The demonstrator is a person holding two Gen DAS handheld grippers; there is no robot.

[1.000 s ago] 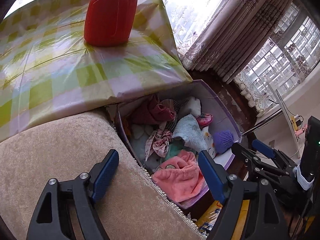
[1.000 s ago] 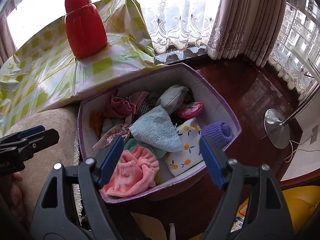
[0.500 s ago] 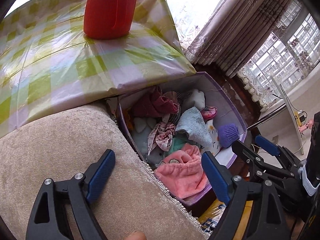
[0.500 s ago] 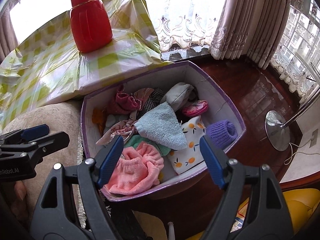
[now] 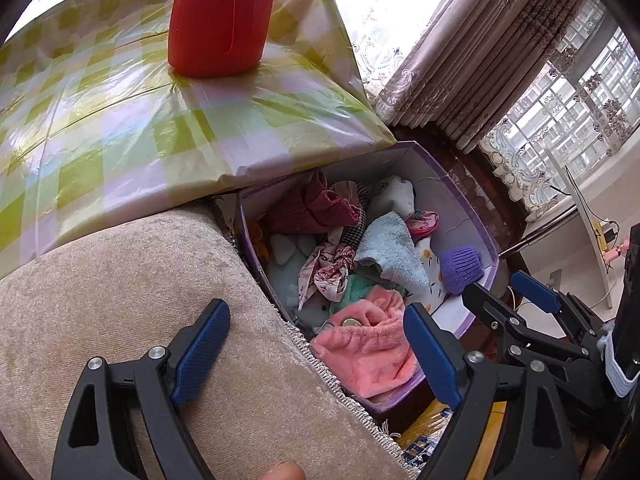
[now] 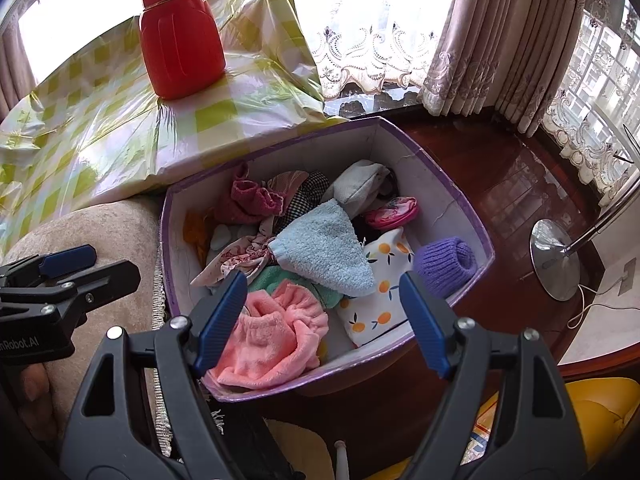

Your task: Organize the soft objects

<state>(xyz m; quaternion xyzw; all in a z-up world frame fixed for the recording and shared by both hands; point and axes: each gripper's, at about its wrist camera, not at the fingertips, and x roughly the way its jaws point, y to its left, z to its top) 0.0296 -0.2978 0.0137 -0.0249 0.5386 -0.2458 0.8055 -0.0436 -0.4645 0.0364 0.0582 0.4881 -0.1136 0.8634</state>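
A purple-rimmed box [image 6: 448, 184] [image 5: 468, 196] holds several soft things: a pink fluffy towel [image 6: 272, 340] [image 5: 368, 352], a light blue towel [image 6: 324, 252] [image 5: 392, 252], a purple knit sock [image 6: 444, 266] [image 5: 460, 266], an orange-print cloth [image 6: 380, 280] and a maroon sock [image 6: 250, 200]. My right gripper [image 6: 322, 320] is open and empty, above the box's near edge over the pink towel. My left gripper [image 5: 316, 352] is open and empty, over the beige cushion [image 5: 120, 300] beside the box's left wall. The right gripper also shows in the left wrist view [image 5: 516, 300].
A red bottle [image 6: 180, 36] [image 5: 220, 16] stands on a green-checked plastic cover [image 6: 100, 100] behind the box. A floor lamp base [image 6: 554, 260] sits on the dark wood floor at right. Curtains [image 6: 500, 40] hang behind. A yellow object [image 6: 600, 412] lies at bottom right.
Both grippers have drawn back and risen slightly, so the box and bottle sit lower and closer to centre in view. Both stay open and empty.
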